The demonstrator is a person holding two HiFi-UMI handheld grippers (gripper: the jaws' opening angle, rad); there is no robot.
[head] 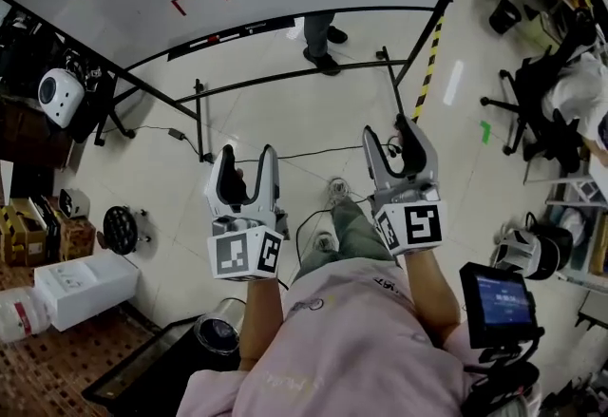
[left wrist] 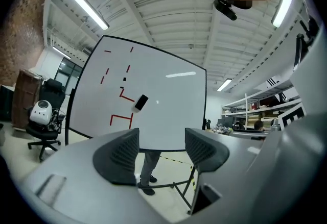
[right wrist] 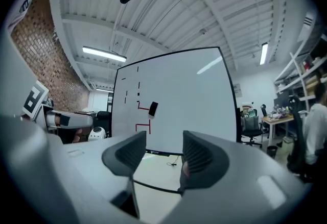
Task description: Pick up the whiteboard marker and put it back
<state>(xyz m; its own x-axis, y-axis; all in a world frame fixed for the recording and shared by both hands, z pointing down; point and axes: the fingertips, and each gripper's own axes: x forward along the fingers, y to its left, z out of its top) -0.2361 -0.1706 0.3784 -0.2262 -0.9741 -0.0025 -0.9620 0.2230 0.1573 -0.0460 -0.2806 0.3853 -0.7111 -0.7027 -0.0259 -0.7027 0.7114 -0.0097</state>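
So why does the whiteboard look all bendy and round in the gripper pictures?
Left gripper view: the wide-angle lens bows the whiteboard at its edges and darkens the corners, and a pale glare streak lies on the board. Right gripper view: same bulge and dark corners. Head view: the board's bottom edge curves too.

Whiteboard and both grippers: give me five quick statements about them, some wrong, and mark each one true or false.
1. The left gripper is clamped on something. False: its jaws stand apart with nothing between them.
2. The whiteboard carries red lines. True.
3. A black block sits on the board close to the red lines. True.
4. The right gripper is shut. False: its jaws stand apart and it is empty.
5. A person's legs show below the board's lower edge. True.
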